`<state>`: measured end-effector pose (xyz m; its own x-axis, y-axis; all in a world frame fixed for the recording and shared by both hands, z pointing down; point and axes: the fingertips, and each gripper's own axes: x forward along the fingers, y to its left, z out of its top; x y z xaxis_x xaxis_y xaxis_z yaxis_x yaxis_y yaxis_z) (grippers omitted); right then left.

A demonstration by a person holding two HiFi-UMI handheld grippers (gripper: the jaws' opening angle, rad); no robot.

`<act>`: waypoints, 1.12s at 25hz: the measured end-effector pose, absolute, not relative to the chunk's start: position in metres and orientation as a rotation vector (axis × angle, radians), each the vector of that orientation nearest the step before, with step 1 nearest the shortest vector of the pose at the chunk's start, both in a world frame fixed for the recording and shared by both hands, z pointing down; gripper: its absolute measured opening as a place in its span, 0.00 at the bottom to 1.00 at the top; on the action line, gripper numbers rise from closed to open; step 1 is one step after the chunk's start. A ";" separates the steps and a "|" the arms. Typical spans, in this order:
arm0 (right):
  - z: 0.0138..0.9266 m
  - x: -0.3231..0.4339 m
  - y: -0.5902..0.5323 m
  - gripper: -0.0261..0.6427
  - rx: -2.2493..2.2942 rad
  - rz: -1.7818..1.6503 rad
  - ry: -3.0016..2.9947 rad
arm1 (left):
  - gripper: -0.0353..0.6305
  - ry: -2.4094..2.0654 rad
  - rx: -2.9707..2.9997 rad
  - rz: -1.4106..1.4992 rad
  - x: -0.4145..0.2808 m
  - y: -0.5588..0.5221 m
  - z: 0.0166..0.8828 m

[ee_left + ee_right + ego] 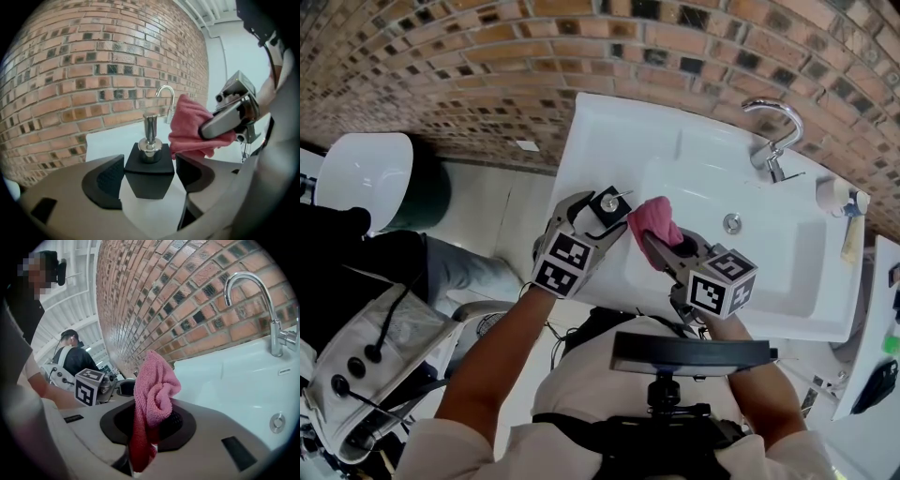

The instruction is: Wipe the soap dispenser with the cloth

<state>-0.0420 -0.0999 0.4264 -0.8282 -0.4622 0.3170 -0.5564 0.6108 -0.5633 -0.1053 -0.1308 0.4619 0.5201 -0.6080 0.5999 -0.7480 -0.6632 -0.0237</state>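
Brick of brown and black mosaic covers the wall [487, 56] behind a white ceramic washbasin [609, 131], whose curved chrome tap [778, 127] stands at 1 o'clock from the bowl and whose round drain [731, 223] lies in the bowl's floor. The square black soap dispenser with a chrome pump [149, 171] stands upright on the basin's flat rim at 9 o'clock from the bowl. The left gripper [602, 204] reaches in from 7 o'clock in the head view, and its fingers stand wide, one against each side wall of the black body, clasping it while the pump rises clear between them. The right gripper [661, 246] comes in from 5 o'clock, and its fingers pinch a crumpled pink terry cloth [154, 385], which bulges out above the dark pads and hangs in a darker fold below them. In the head view the cloth sits at 4 o'clock from the dispenser, just beside it over the bowl's near-left edge. In the left gripper view it lies at 2 o'clock from the pump, with a narrow strip of white showing between the two, so it is close but not touching there. The marker cube [719, 281] on the right gripper faces up toward the head camera.
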 end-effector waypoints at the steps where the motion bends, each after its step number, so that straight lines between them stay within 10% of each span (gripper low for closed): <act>1: 0.428 -0.041 -0.101 0.19 0.866 1.029 -2.688 | 0.63 -1.107 2.562 0.877 -0.106 -0.128 0.460; 28: 0.479 -0.066 -0.124 0.19 1.046 1.351 -2.517 | 0.68 0.261 2.944 1.778 -0.121 -0.144 0.503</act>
